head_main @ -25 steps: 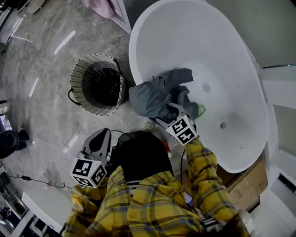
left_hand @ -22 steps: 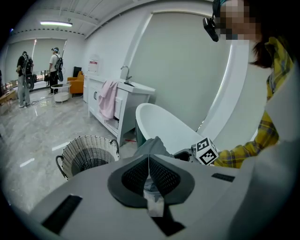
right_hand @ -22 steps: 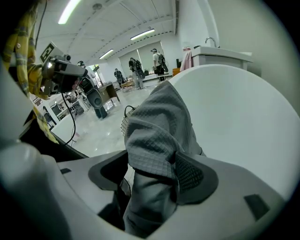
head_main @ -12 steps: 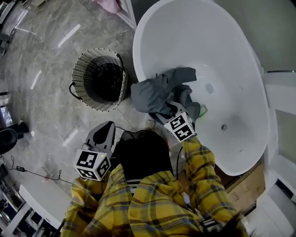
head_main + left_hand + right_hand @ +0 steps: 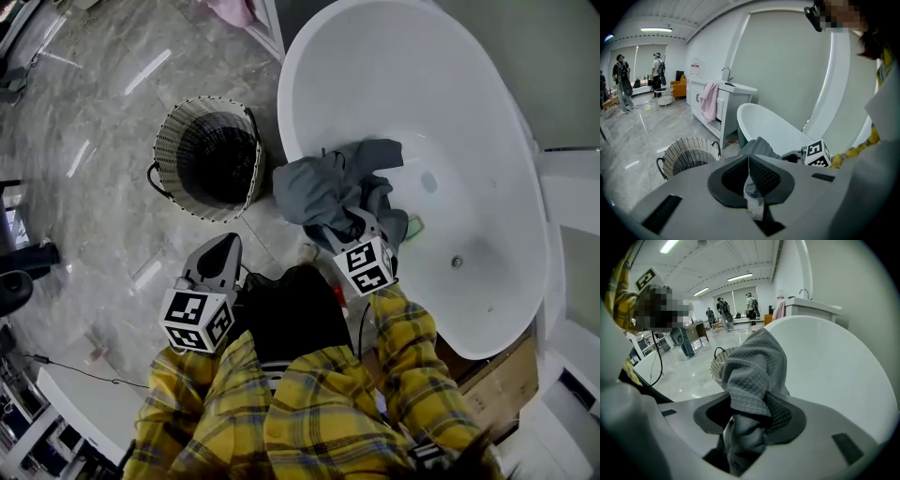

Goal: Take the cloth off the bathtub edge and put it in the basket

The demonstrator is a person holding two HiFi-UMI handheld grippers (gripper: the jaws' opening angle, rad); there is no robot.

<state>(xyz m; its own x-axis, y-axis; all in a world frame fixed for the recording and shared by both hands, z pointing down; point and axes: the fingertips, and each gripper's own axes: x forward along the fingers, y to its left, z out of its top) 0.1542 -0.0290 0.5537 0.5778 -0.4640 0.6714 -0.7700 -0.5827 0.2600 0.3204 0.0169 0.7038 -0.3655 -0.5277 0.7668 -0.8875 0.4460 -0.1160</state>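
As the right tool (image 5: 349,223) has just been closing onto the grey waffle-weave cloth (image 5: 314,187), the left tool (image 5: 223,249) shut and empty, lifting it clear to the round woven basket (image 5: 161,152) seems next.

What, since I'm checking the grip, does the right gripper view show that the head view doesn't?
Only the right gripper view: the jaws of the right gripper, which have just been closing, pinch a bunched fold of the cloth; people stand far across the room. Only the head view: the left gripper over the floor, the drain, the yellow checked sleeves. Both: the cloth, the bathtub and the basket on the floor.
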